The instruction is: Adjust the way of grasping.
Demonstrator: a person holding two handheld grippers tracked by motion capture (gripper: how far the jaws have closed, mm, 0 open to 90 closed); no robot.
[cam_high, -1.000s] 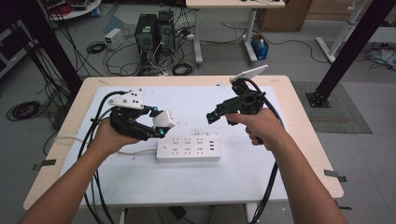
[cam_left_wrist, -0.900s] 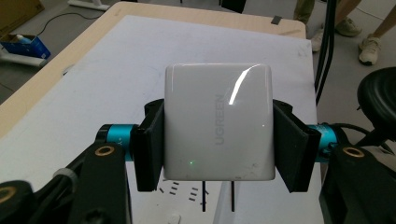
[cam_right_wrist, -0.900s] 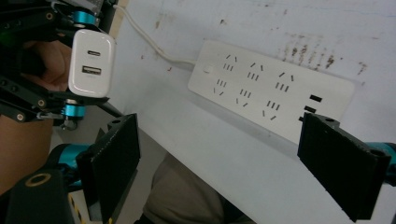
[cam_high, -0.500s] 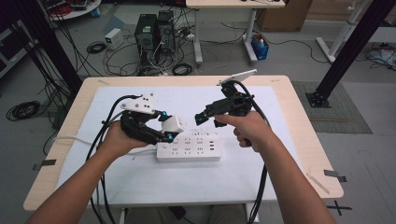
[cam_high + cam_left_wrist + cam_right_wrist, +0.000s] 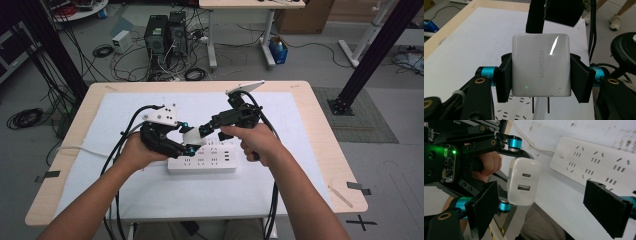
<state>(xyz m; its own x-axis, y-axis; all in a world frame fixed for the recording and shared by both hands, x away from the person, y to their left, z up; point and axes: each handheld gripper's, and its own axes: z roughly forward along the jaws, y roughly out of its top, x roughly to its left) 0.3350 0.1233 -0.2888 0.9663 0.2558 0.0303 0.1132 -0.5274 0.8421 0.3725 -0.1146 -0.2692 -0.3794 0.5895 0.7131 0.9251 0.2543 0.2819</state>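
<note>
left gripper clamped on white charger, prongs down, held just above power strip lying near tabletop's front edge. right gripper jaws apart, empty, beside charger. not yet plugged in; lowering prongs into socket remains.

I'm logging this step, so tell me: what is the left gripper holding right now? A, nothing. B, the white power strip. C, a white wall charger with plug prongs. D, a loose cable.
C: in the left gripper view the left gripper has its pads pressed on both sides of the white charger, with its prongs pointing down toward the power strip.
</note>
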